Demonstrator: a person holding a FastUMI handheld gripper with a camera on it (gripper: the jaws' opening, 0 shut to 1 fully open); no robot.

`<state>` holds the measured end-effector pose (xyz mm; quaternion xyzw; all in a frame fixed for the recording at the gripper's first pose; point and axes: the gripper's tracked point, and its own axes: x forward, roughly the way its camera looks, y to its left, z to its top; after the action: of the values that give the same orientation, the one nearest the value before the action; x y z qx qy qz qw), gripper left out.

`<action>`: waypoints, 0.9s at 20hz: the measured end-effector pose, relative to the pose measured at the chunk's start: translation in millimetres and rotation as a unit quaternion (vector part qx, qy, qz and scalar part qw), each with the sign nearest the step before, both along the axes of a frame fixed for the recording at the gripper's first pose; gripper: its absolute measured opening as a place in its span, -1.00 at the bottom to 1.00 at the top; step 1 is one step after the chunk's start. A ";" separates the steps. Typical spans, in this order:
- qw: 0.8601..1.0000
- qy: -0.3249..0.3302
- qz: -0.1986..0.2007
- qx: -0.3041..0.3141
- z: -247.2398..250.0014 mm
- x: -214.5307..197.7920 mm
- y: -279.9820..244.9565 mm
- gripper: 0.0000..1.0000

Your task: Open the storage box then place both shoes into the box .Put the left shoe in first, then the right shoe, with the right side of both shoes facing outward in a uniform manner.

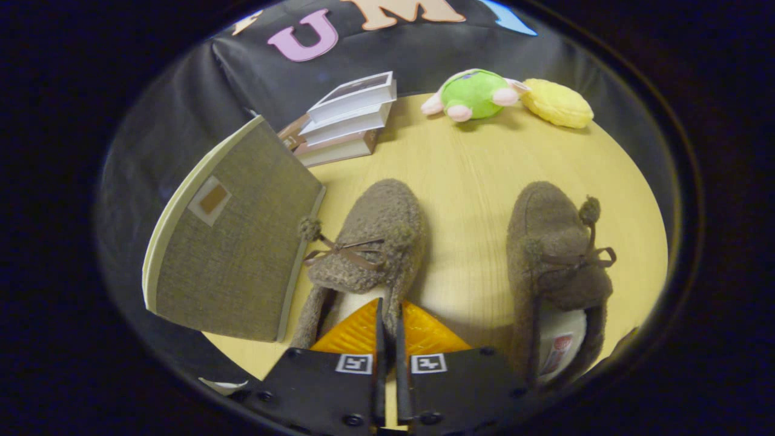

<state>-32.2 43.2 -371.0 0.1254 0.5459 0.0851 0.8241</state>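
Shoes sit before us on the table [478,181]: our gripper's [387,312] fingers pinch the left shoe [369,242] collar, right shoe [557,254] apart, storage box [236,242] alongside.

Recording booth, black cloth wall [181,121], wooden table [472,181]

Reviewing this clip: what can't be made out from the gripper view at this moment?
- Storage box: its inside is hidden behind its fabric face, so whether it is open is unclear.
- Left shoe: its heel is covered by the tool, whose fingers are nearly together; whether they pinch the shoe cannot be told.
- Right shoe: the insole label is too small to read.
- Books: titles are too small.
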 end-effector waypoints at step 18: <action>0.986 -0.008 -0.130 0.106 123.8 35.5 17.3 -0.94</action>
<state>3.3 60.5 -247.3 0.2813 0.5064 0.0358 0.8143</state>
